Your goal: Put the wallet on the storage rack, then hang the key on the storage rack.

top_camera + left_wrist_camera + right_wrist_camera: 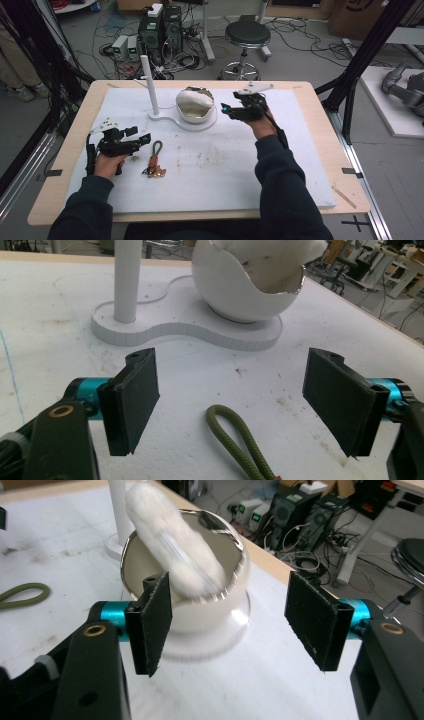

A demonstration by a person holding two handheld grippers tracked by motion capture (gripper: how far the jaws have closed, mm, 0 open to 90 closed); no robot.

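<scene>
Right now, a reading of the table, line by line.

Right gripper (226, 111): jaws spread wide with nothing between the pads; in the right gripper view both black pads stand clear of everything.

White bowl (200, 625): just beyond the right gripper's jaws and ahead of the left-hand pad in the right gripper view, tilted with its mouth turned up and to the side, seated on the white base (200, 332).

White wad (170, 545): soft, fluffy stuff sticking up out of the bowl's mouth, above and past the right gripper's left-hand pad, apart from both pads; blurred in that view.

White post (127, 277): upright on the other lobe of the same base, farther off than the bowl from the right jaws, ahead of the left gripper's left-hand pad.

Left gripper (146, 138): jaws spread wide, nothing pinched, held low over the white mat (225, 170).

Green cord loop (235, 440): lying flat on the mat between the left gripper's two pads, nearer the camera than their tips, touching neither.

Cord's far end (155, 170): an orange and brownish clump just beside the left jaws in the high view; too small to tell what it is.
</scene>
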